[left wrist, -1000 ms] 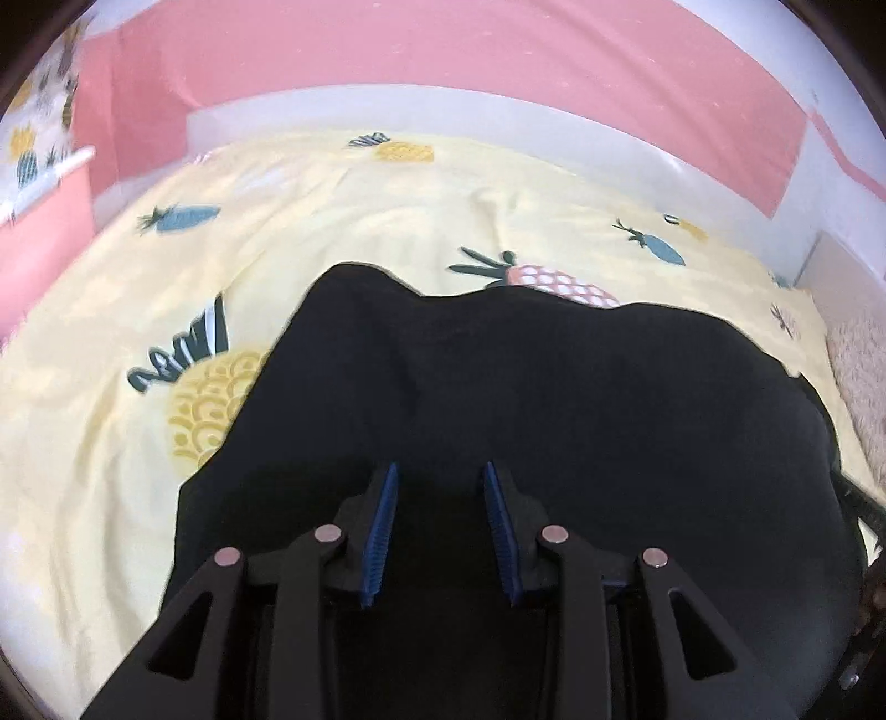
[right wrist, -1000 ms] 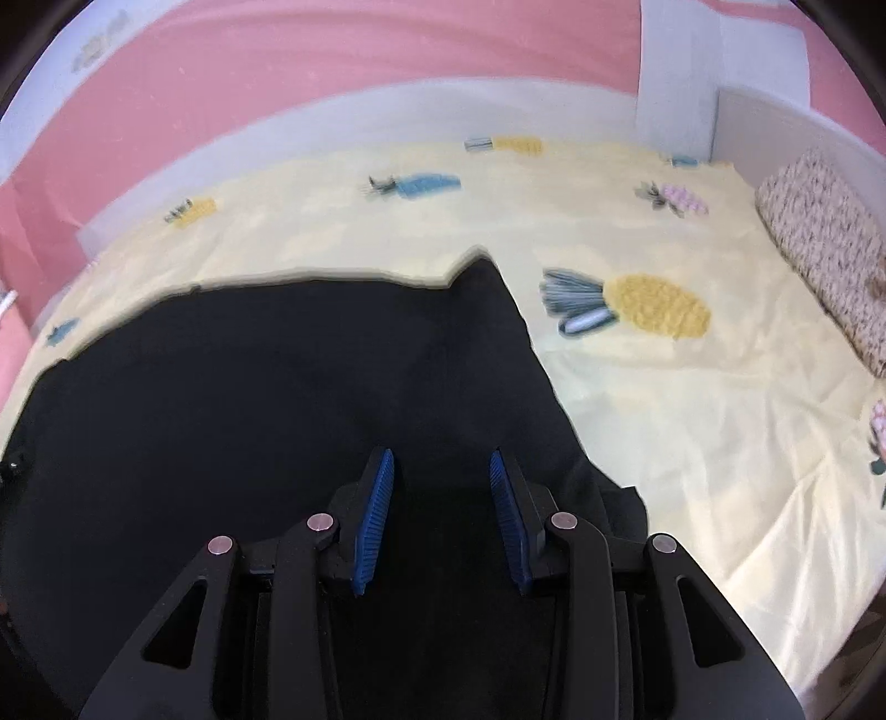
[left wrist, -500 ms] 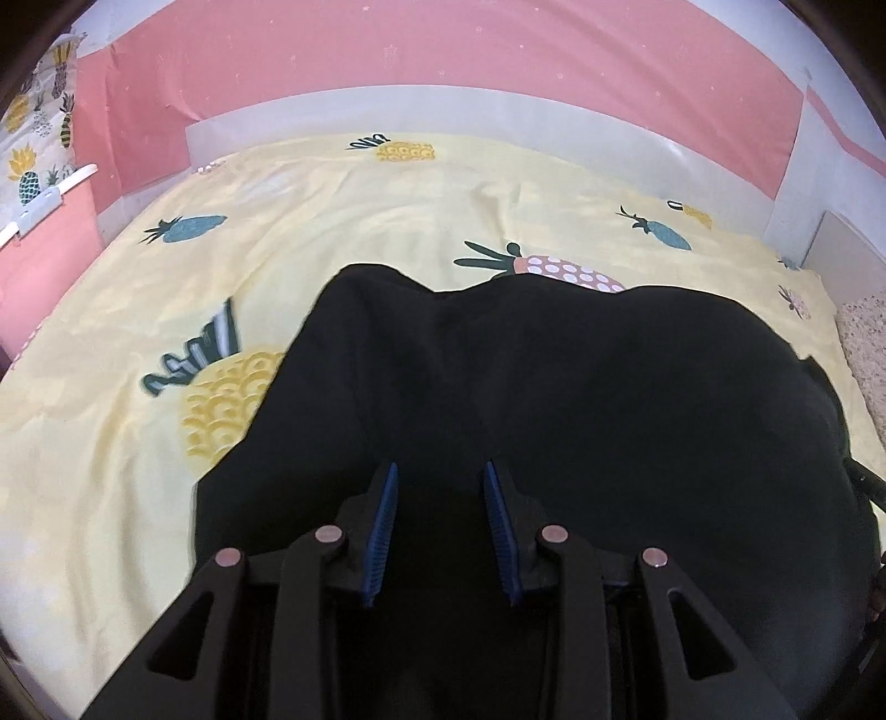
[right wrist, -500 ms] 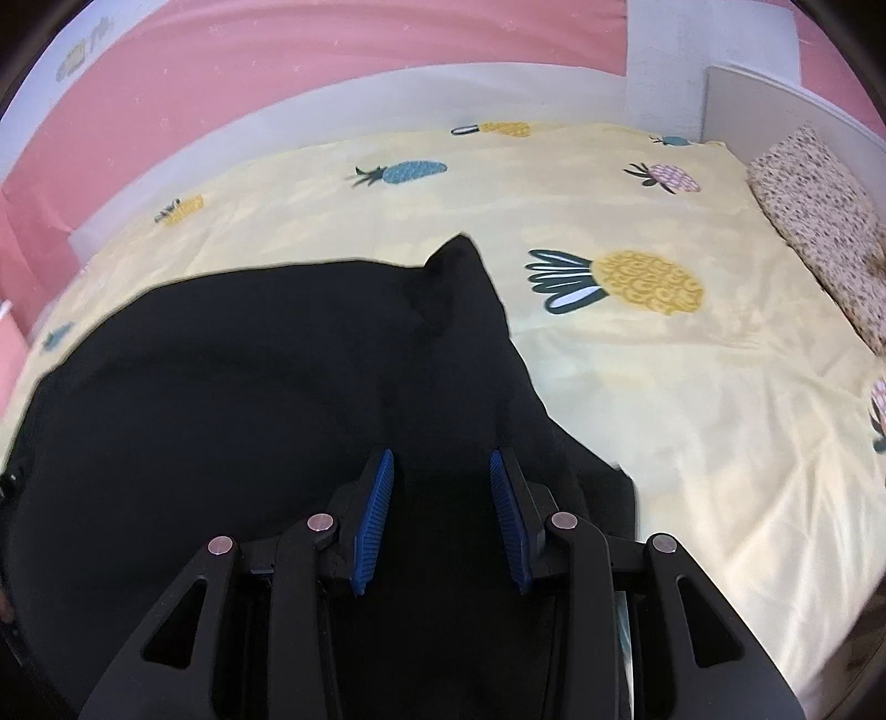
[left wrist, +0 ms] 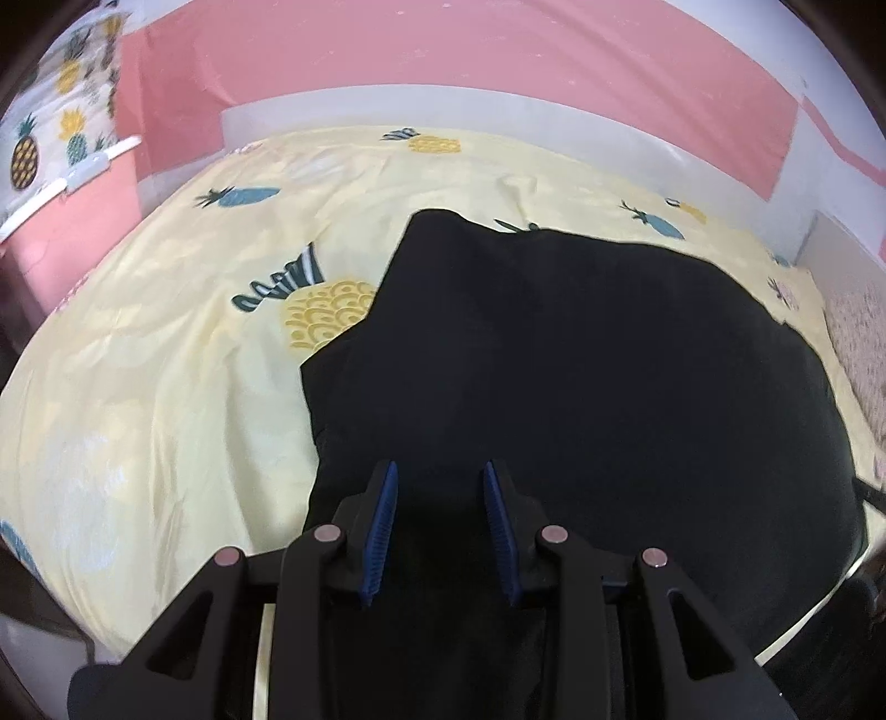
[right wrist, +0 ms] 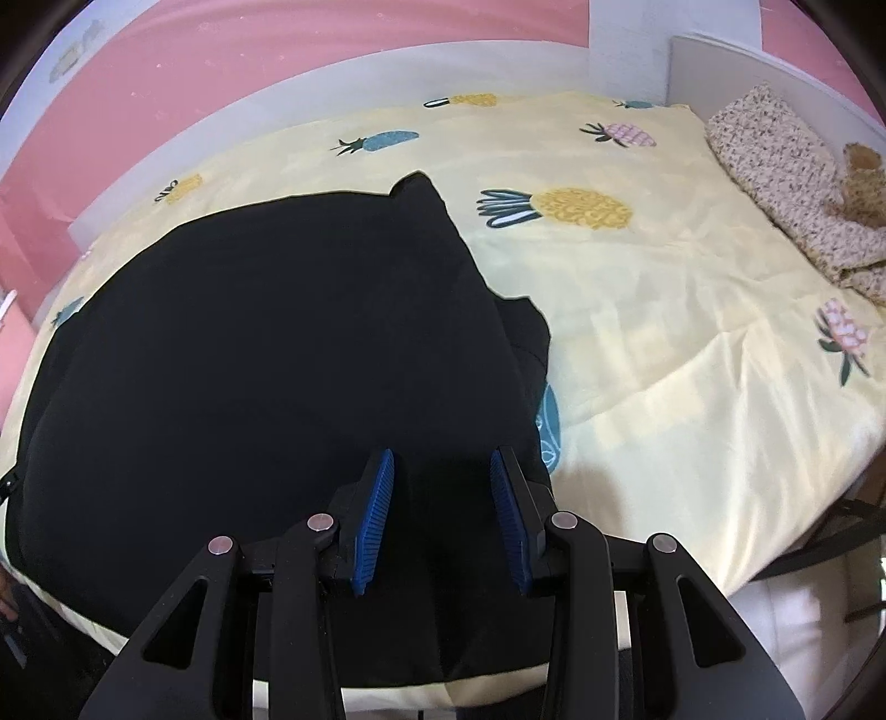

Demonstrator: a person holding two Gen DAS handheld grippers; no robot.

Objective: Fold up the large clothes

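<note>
A large black garment [left wrist: 581,360] lies spread over the yellow pineapple-print bed sheet [left wrist: 166,387]. Its near part rises to my left gripper [left wrist: 438,468], whose blue pads have black cloth filling the narrow gap between them. In the right wrist view the same garment [right wrist: 277,332] covers the left half of the bed, with a pointed corner at the far side and a second layer showing along its right edge. My right gripper [right wrist: 441,451] grips the near right part, with cloth between its pads too. The cloth hangs down over the bed's near edge below both grippers.
A speckled knitted pillow [right wrist: 786,183] and a brown soft toy [right wrist: 858,183] lie by the white headboard [right wrist: 720,61] at the right. Bare sheet [right wrist: 664,332] stretches right of the garment. A pink wall [left wrist: 443,50] runs behind the bed, with a pink cabinet [left wrist: 72,232] at the left.
Both views have drawn back from the wall, so more sheet shows. The garment's near left edge has pulled in toward the left gripper, and a blue print has appeared beside its right edge.
</note>
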